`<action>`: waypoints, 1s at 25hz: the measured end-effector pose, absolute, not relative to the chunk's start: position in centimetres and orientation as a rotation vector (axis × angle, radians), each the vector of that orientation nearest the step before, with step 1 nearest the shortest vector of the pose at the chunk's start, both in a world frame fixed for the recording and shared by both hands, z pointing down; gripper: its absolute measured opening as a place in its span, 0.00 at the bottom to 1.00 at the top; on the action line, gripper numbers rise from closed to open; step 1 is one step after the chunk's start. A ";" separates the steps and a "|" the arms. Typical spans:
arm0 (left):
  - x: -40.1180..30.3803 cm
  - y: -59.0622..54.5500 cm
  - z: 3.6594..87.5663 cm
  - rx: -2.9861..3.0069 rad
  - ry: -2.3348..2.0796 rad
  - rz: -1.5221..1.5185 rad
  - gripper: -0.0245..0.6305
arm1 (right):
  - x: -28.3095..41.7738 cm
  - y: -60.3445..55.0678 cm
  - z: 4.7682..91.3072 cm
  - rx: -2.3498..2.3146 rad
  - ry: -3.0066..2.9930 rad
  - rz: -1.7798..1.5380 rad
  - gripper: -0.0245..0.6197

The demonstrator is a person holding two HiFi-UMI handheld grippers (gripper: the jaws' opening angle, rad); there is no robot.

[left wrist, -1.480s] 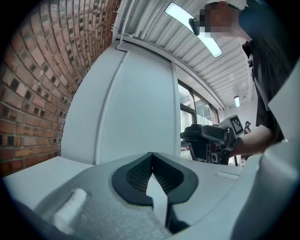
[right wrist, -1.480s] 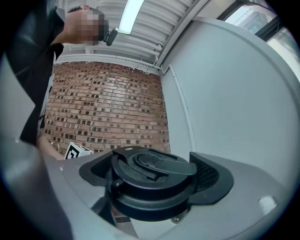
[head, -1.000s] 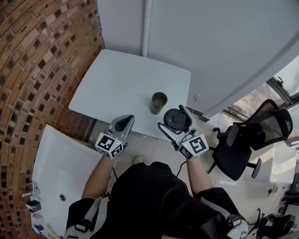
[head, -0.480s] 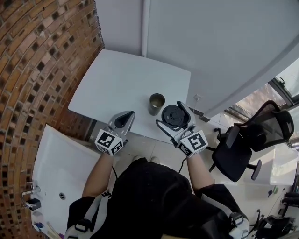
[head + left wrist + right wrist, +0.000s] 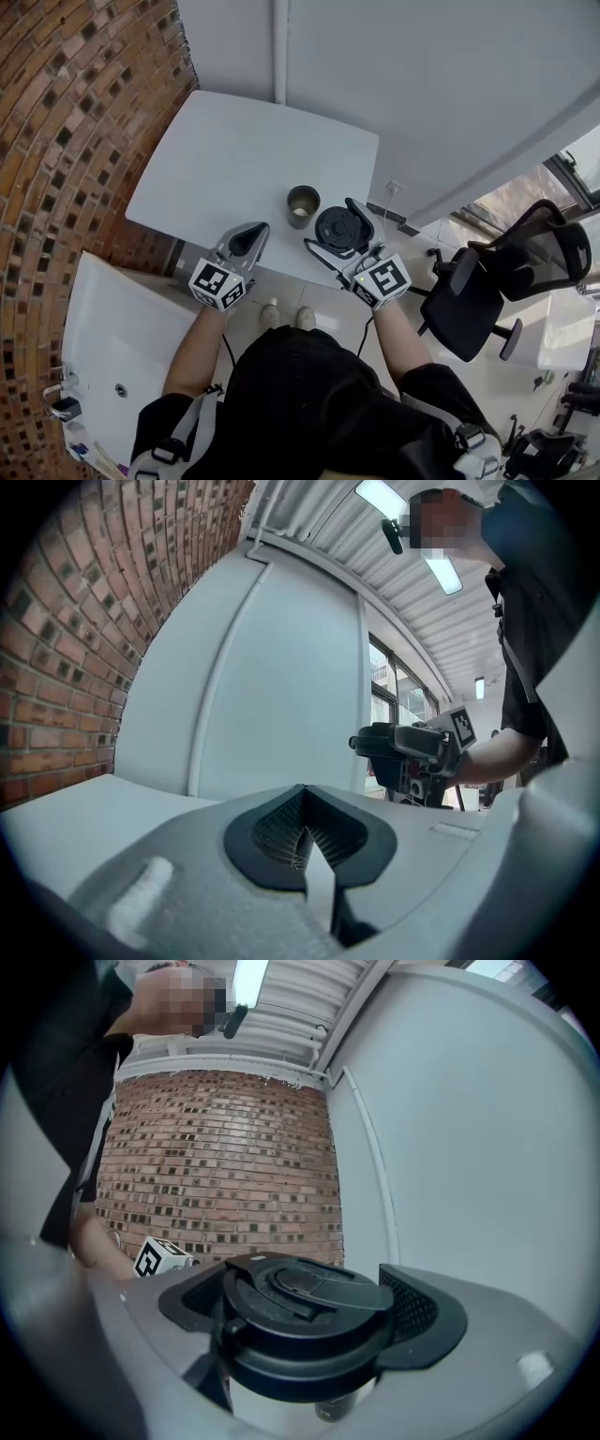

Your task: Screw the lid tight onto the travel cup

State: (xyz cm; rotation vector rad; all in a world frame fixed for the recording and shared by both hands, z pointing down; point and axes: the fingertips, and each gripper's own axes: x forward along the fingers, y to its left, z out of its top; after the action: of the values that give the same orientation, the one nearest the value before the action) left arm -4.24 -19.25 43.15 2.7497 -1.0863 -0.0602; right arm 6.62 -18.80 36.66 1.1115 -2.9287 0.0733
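On the white counter point(image 5: 216, 159), the dark steel travel cup point(image 5: 302, 204) stands uncapped. The right gripper point(image 5: 333, 227) pinches the round black lid point(image 5: 343, 223) in its jaws just beside the cup. The left gripper point(image 5: 247, 241) has its jaws pressed together, empty. All the screwing is still to do.

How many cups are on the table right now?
1: an open travel cup stands near the table's front edge. Its lid is off, held in the right gripper beside it. No other cup seems hidden.
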 end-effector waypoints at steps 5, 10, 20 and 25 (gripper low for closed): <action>-3.4 -19.8 46.0 2.717 -1.073 -0.019 0.04 | 6.6 -19.4 38.7 1.066 -2.934 0.119 0.80; -2.7 -19.2 49.2 2.664 -1.075 -0.001 0.04 | 7.3 -18.8 42.2 1.075 -2.920 0.202 0.80; -1.5 -20.6 52.2 2.708 -1.095 0.078 0.04 | 7.8 -20.0 44.4 1.146 -2.912 0.242 0.80; 0.4 -22.0 56.2 2.706 -0.975 0.177 0.52 | 8.8 -20.2 45.0 1.168 -2.898 0.247 0.80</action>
State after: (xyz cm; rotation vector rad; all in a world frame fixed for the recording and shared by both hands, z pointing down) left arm 0.40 -21.99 56.23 2.7060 -0.9753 0.1770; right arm 8.78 -20.22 44.96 1.1680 -2.8979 0.2465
